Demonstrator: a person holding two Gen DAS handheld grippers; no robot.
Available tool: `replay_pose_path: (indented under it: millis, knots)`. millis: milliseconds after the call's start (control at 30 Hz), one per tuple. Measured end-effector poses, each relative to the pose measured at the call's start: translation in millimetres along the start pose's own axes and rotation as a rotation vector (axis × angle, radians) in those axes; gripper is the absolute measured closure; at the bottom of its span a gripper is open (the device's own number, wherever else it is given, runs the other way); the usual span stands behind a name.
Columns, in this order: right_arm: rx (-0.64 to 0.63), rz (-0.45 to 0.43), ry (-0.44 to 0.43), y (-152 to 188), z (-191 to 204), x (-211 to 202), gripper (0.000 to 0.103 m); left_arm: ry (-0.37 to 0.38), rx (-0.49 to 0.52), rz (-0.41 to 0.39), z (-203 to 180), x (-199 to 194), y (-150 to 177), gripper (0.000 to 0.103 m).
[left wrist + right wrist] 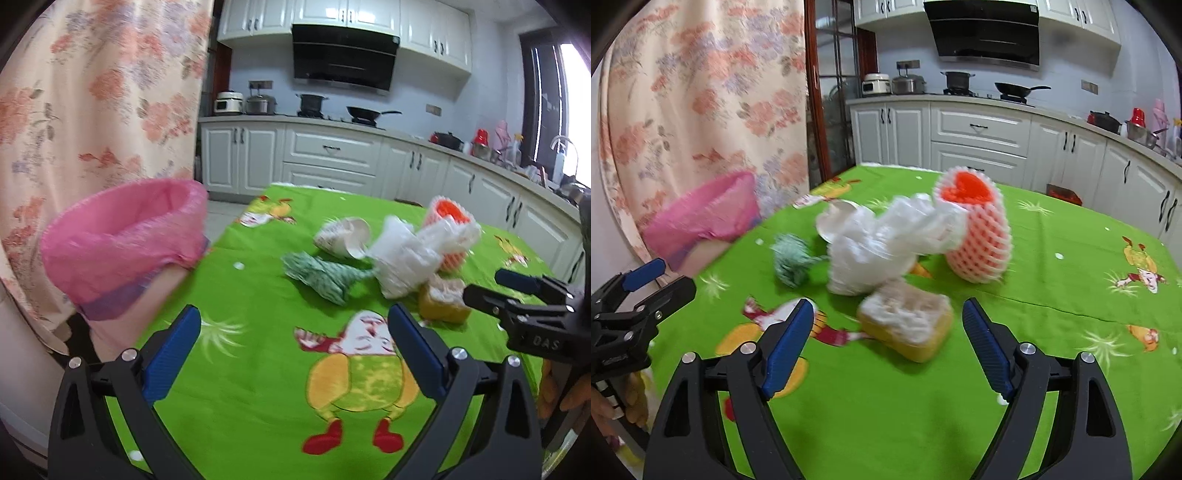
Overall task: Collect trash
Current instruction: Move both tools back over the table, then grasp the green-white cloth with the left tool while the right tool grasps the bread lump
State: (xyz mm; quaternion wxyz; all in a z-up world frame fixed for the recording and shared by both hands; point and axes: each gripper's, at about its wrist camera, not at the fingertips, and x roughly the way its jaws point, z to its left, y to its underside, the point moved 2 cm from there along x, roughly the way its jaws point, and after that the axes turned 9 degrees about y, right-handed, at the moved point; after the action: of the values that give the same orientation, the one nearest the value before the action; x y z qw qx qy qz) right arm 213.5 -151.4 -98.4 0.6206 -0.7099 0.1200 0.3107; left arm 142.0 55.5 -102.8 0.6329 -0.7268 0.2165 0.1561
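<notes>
Right gripper (pixel 888 347): your jaws stand wide apart and hold nothing; the yellow sponge (pixel 905 325) lies just ahead, between the two blue pads, so it looks like the natural first pick.
Approach: come down so both pads pass the sponge's sides before you close; it sits at an angle to your jaws, so turn the wrist a little to meet its long faces squarely.
Grip: the sponge will likely squash, so close until it is firmly pinched, not just touched.
Left gripper (pixel 295 354): yours is also spread and empty, hovering over the cartoon print on the green surface (pixel 258 424); keep it out of the right one's path to the bin.
Trash pile: beyond the sponge, touching or overlapping one another, lie a crumpled white plastic bag (pixel 886 240), a green-patterned wad (pixel 792 264), a tipped paper cup (pixel 345 236) and a foam fruit net (pixel 979 236) with something orange inside.
Caution: the bag drapes against the net and lies just behind the sponge, so lift the sponge straight up to avoid dragging its neighbours.
Bin: the pink-lined bin (pixel 125 243) stands at the surface's left edge, beside the floral curtain (pixel 92 92); its mouth looks open, so carry across and release well over the rim.
Blur: both views are smeared, so settle before you close.
</notes>
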Motion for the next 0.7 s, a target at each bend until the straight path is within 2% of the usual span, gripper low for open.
replay_pose_path:
  millis: [200, 333, 700]
  knots:
    - [-0.019, 0.052, 0.030, -0.1, -10.2, 21.2, 0.022, -0.006, 0.052, 0.007, -7.6, 15.6, 0.5, 0.005]
    - [-0.037, 0.077, 0.037, -1.0, -7.9, 31.7, 0.020, 0.001, 0.027, 0.026, -4.8, 30.0, -9.2, 0.005]
    - [-0.115, 0.162, 0.021, -7.1, -0.2, 61.8, 0.020, -0.055, -0.021, 0.101, 12.9, 66.4, -20.7, 0.005]
